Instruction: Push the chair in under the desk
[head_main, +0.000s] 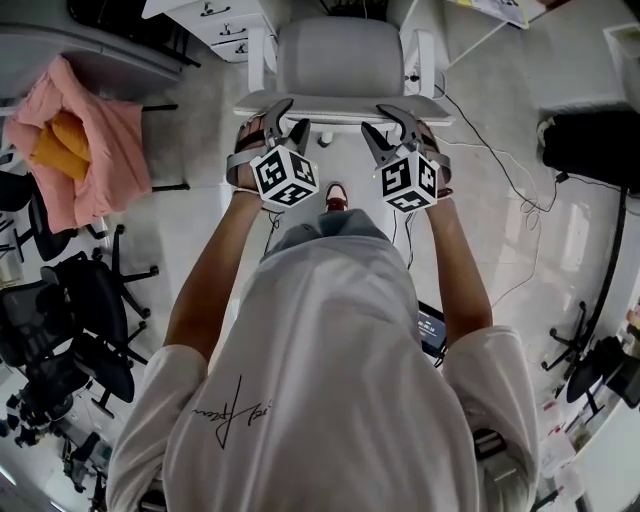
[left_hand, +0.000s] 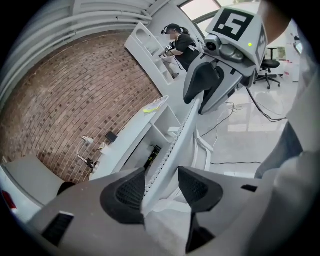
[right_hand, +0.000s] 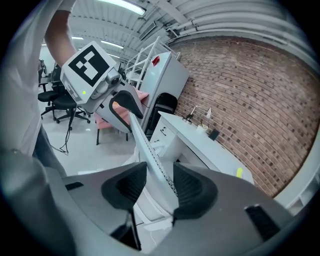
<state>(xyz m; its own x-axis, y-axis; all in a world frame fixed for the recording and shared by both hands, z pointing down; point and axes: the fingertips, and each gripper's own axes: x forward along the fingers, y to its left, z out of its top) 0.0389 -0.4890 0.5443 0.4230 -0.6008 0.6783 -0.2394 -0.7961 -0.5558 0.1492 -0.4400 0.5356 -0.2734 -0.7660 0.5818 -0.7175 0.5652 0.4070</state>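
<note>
A light grey office chair stands in front of me, its seat pointing toward the white desk at the top of the head view. Both grippers sit on the top edge of its backrest. My left gripper straddles that edge on the left, and the thin perforated backrest runs between its dark pads. My right gripper holds the same edge on the right, with the backrest between its pads. The desk lies beyond the chair; in the right gripper view the desk stands along a brick wall.
A chair draped with pink cloth is at the left, with black office chairs below it. Cables trail over the floor at the right beside a black object. A white drawer unit stands at the desk. A person stands far off.
</note>
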